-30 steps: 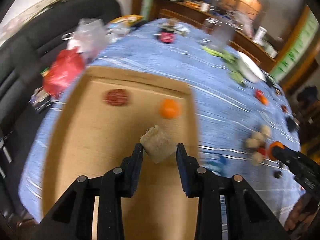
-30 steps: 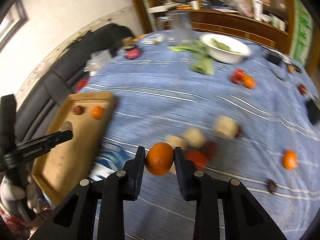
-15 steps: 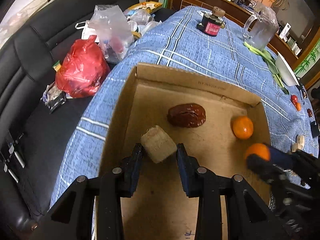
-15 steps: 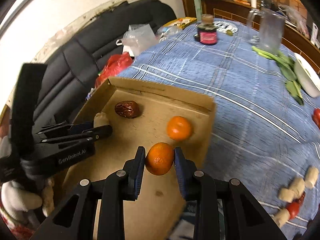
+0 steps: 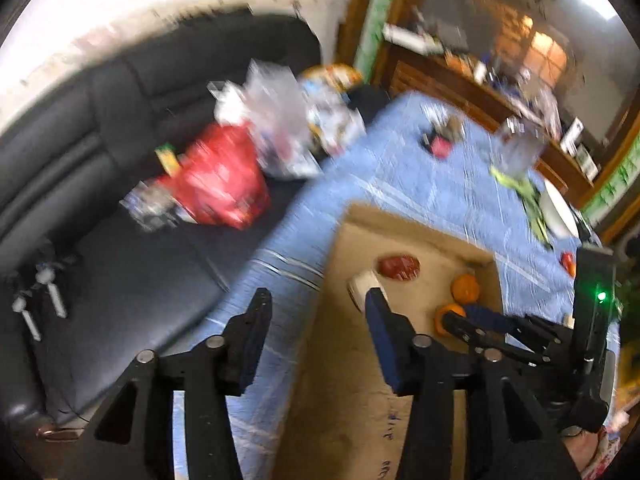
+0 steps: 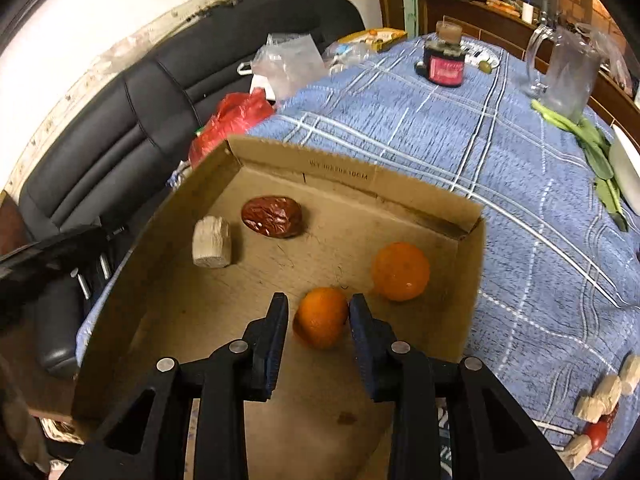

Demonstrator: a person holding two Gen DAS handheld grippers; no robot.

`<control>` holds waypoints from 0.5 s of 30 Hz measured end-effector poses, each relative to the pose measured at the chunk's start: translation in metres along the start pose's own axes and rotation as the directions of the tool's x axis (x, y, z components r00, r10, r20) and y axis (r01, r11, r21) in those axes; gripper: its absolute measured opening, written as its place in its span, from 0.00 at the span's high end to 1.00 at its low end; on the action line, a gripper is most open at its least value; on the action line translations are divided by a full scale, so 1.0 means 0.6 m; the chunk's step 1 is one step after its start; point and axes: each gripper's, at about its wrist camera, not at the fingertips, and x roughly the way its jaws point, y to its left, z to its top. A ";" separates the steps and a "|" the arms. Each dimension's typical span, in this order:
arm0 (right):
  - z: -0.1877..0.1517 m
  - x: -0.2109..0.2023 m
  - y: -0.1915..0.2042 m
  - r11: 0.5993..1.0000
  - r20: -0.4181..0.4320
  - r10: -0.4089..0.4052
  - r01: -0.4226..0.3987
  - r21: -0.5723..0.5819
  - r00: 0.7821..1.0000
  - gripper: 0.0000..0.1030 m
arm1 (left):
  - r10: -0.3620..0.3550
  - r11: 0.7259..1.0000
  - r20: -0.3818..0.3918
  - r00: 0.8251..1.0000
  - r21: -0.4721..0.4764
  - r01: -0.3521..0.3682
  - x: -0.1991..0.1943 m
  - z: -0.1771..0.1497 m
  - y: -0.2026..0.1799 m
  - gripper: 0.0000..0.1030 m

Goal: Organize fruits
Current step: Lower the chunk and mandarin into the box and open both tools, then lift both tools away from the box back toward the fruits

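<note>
My left hand-held gripper (image 5: 316,316) is released, its jaws wide apart with nothing between them. The tan block (image 6: 212,242) lies in the cardboard box (image 6: 340,172) at the worktop's (image 6: 500,168) sofa-side edge, beside the red date (image 6: 272,216). My right hand-held gripper (image 6: 318,318) is grasping a small orange (image 6: 322,316) low over the box floor, near another orange (image 6: 400,271).

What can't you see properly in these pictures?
- Left view: everything is smeared by motion; the bags on the sofa are blobs.
- Left view: the pale chunk is partly hidden behind the left gripper's finger.
- Right view: whether the right gripper grips the orange or has let go.
- Right view: the bowl is cut off by the edge.
- Right view: the print on the box is too small.
</note>
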 end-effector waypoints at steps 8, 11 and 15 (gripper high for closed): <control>-0.017 -0.056 0.006 0.999 0.069 0.044 -0.046 0.029 0.997 0.54 | 0.157 0.986 0.280 0.947 -0.094 -0.135 -0.163 -0.013 0.022 0.20; -0.027 -0.073 0.010 0.996 0.084 0.075 -0.079 0.039 0.994 0.53 | 0.183 0.980 0.314 0.932 -0.137 -0.146 -0.201 -0.023 0.026 0.19; -0.043 -0.099 0.022 0.995 0.111 0.098 -0.100 0.010 0.989 0.53 | 0.219 0.970 0.316 0.923 -0.171 -0.172 -0.234 -0.040 0.018 0.13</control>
